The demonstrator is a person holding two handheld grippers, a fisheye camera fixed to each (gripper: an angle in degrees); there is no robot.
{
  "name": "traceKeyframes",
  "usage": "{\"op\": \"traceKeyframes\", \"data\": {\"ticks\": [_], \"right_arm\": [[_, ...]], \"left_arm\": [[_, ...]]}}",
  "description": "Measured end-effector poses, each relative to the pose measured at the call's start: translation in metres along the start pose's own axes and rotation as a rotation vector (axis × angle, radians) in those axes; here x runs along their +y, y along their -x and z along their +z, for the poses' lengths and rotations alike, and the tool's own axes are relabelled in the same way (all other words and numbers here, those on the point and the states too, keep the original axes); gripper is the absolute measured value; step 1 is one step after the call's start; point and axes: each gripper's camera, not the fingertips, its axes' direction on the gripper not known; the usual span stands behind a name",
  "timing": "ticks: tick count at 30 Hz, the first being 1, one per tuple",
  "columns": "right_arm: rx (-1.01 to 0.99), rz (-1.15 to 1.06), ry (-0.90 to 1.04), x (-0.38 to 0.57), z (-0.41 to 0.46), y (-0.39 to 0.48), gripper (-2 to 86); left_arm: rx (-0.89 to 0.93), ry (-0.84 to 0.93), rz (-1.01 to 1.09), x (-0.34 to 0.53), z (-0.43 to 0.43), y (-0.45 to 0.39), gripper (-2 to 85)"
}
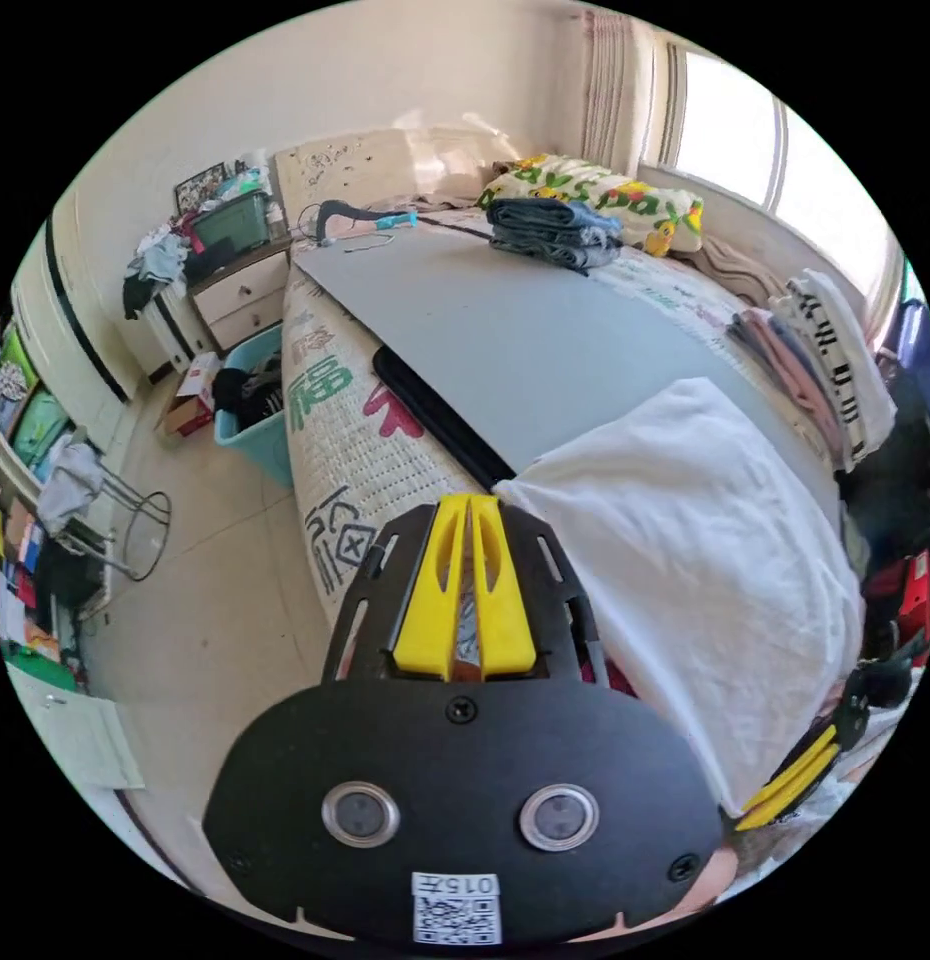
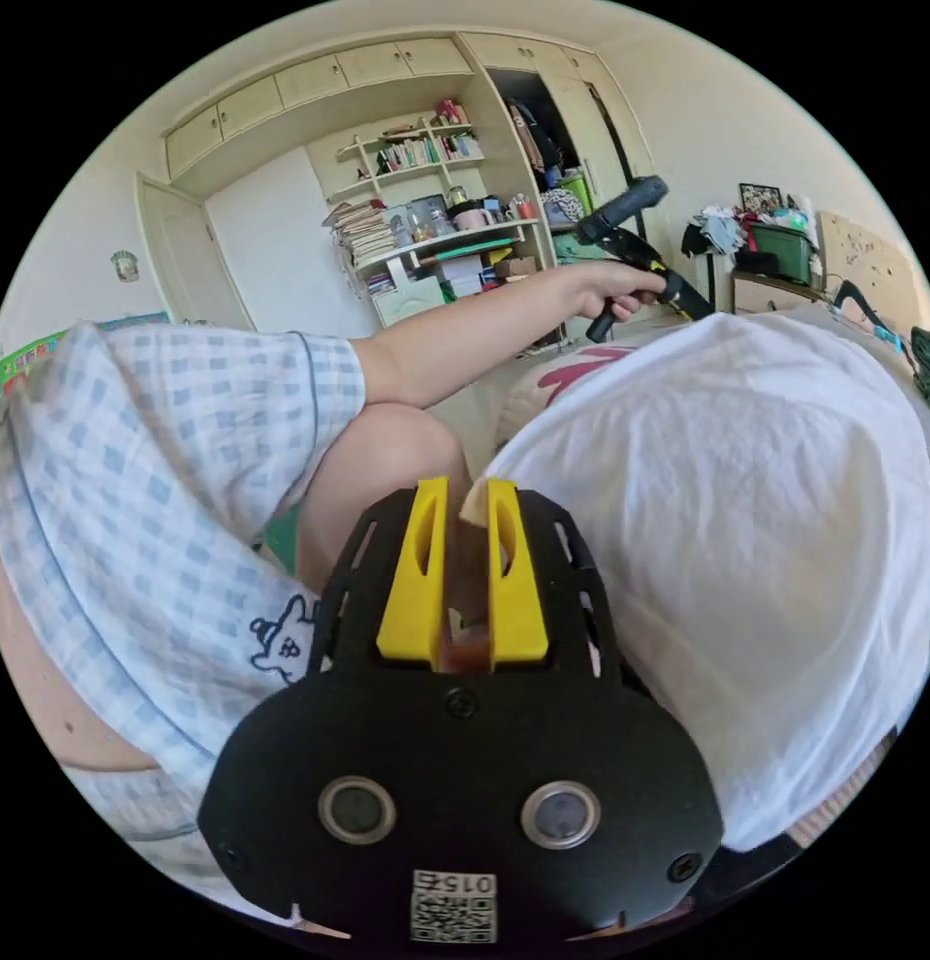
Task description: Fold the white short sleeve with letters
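The white short sleeve shirt (image 1: 705,560) hangs stretched between both grippers above the bed's near end, plain side showing and no letters visible. My left gripper (image 1: 470,500) has its yellow jaws pressed together on the shirt's corner, with cloth showing between them. My right gripper (image 2: 467,500) pinches another corner of the shirt (image 2: 745,540) between its jaw tips. In the left gripper view, the right gripper (image 1: 790,780) grips the shirt's lower edge. In the right gripper view, a hand holds the left gripper (image 2: 675,290) at the shirt's far edge.
A grey board (image 1: 485,320) lies on the patterned bed. Folded jeans (image 1: 555,232) and a floral pillow (image 1: 615,200) sit at its far end, stacked folded clothes (image 1: 825,360) along the right. A teal bin (image 1: 255,410) stands beside the bed. The person's checked sleeve (image 2: 185,440) is close.
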Motion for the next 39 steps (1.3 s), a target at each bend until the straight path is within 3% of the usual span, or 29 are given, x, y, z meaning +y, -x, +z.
{"op": "traceKeyframes", "data": {"ticks": [5, 7, 12, 16, 19, 23, 27, 33, 36, 39], "right_arm": [[-0.208, -0.057, -0.156, 0.013, -0.066, 0.000, 6.2], [-0.130, -0.060, -0.225, 0.026, -0.091, -0.004, 7.6], [0.387, 0.179, -0.286, 0.075, -0.119, -0.037, 10.3], [0.422, 0.320, -0.311, 0.087, -0.103, -0.060, 9.6], [0.356, 0.362, -0.367, 0.087, -0.093, -0.076, 3.8], [0.424, 0.417, -0.333, 0.084, -0.086, -0.087, 0.4], [0.414, 0.423, -0.397, 0.091, -0.104, -0.087, 0.7], [0.355, 0.432, -0.455, 0.091, -0.111, -0.101, 8.0], [0.325, 0.409, -0.453, 0.080, -0.105, -0.109, 8.4], [0.292, 0.402, -0.445, 0.069, -0.095, -0.115, 8.5]], "left_arm": [[0.053, -0.070, -0.061, 0.010, -0.025, -0.002, 4.1], [0.091, -0.153, -0.055, 0.016, -0.056, -0.011, 6.4], [0.284, -0.308, 0.182, 0.015, -0.116, -0.083, 7.1], [0.428, -0.210, 0.435, -0.002, -0.113, -0.177, 6.7], [0.396, -0.101, 0.522, -0.009, -0.093, -0.216, 6.7], [0.325, -0.029, 0.490, -0.008, -0.069, -0.219, 7.5], [0.317, -0.115, 0.426, 0.015, -0.112, -0.195, 7.8], [0.357, -0.143, 0.376, 0.153, -0.163, -0.175, 9.8], [0.350, -0.089, 0.248, 0.223, -0.147, -0.159, 9.6], [0.470, -0.081, 0.141, 0.264, -0.119, -0.144, 9.4]]}}
